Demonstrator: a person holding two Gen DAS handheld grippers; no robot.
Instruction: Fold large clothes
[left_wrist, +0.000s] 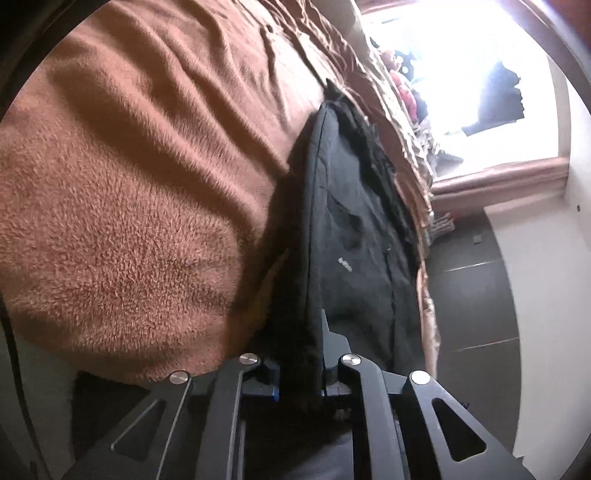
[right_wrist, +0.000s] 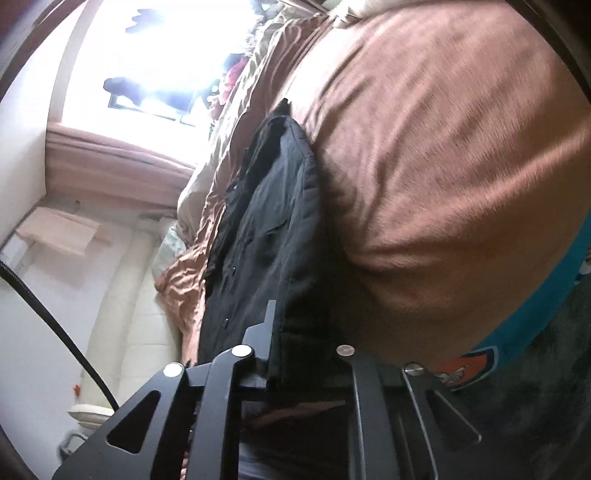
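A black jacket (left_wrist: 351, 229) lies stretched out on a brown fleece blanket (left_wrist: 140, 192) that covers a bed. In the left wrist view, my left gripper (left_wrist: 318, 336) is shut on the jacket's near edge, with the dark cloth running between its fingers. Seen from the right wrist, the same black jacket (right_wrist: 266, 229) lies on the brown blanket (right_wrist: 436, 177). My right gripper (right_wrist: 286, 332) is shut on the jacket's near hem. One of its fingers (right_wrist: 270, 317) shows on top of the cloth and the other is hidden under it.
A bright window (left_wrist: 450, 74) with a wooden sill (left_wrist: 498, 177) stands beyond the bed. Dark floor tiles (left_wrist: 472, 302) and a white wall (left_wrist: 546, 295) lie beside the bed. A teal cloth (right_wrist: 532, 306) shows under the blanket, and a black cable (right_wrist: 55, 325) runs along the left.
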